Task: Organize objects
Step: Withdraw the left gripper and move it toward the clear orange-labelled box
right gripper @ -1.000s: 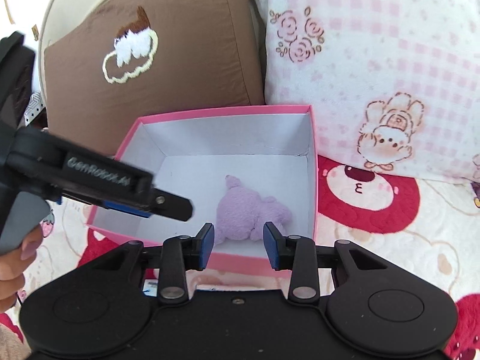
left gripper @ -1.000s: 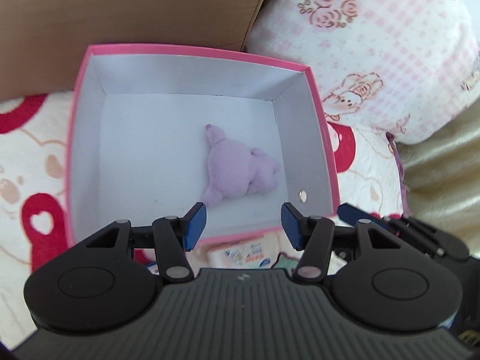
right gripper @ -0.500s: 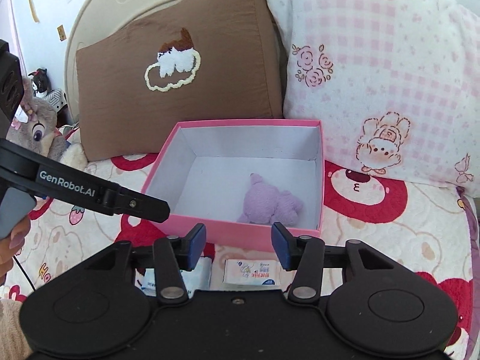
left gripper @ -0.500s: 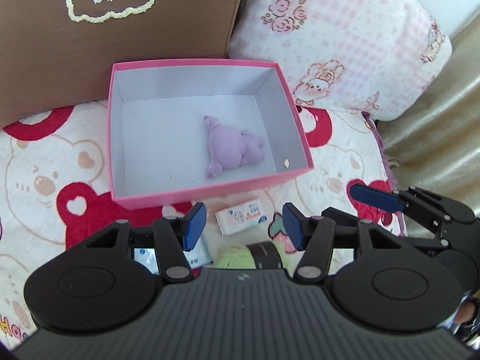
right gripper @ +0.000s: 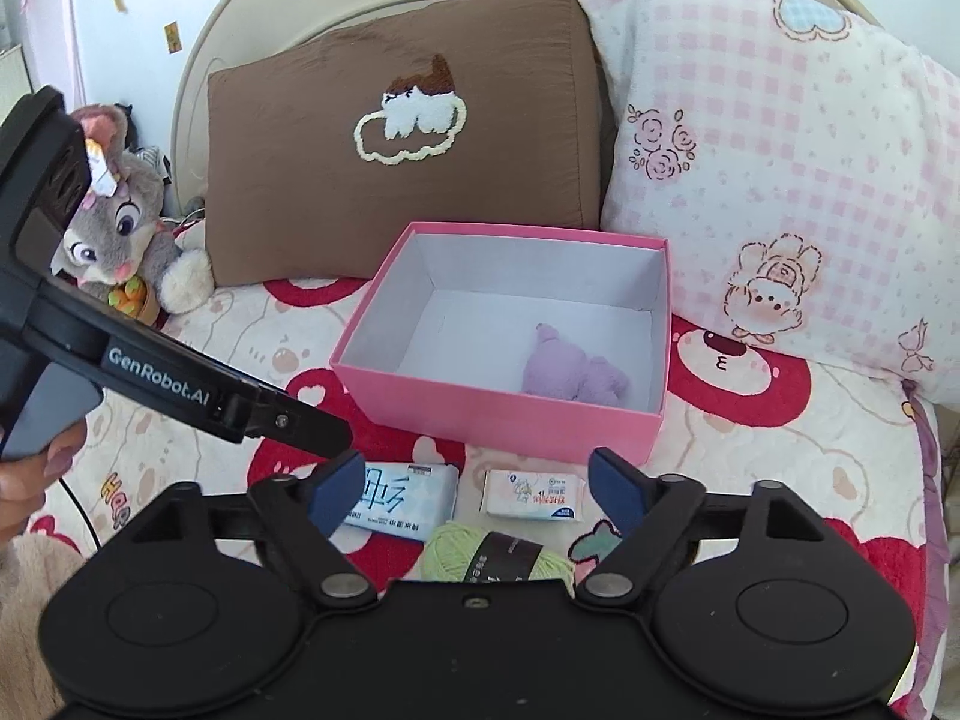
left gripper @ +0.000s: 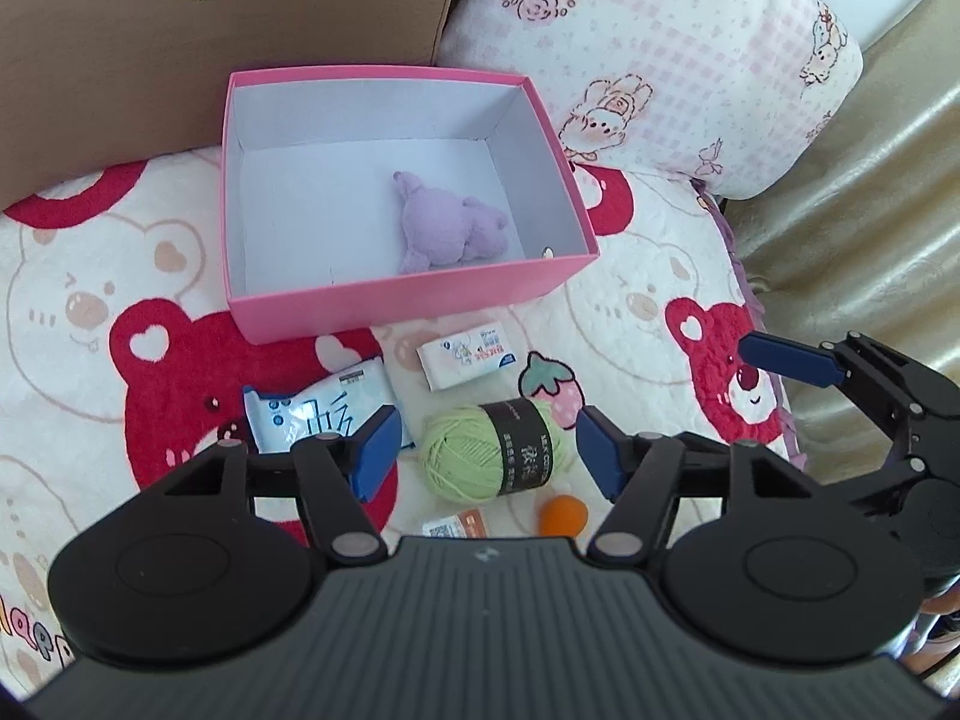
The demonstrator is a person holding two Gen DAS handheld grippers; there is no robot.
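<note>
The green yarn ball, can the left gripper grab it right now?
Probably yes. The left gripper is open, the green yarn ball lies right ahead between its fingers, and nothing covers it.

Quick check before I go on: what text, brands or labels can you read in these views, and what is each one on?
"GenRobot.AI": white letters on the side of the left claw, seen from the right wrist.
Blue tissue pack: large Chinese characters, small print too blurred to read.
White tissue pack: red and blue print, too small to read.
Yarn ball: black band, text unreadable.
Blanket: partial letters, unclear.
</note>
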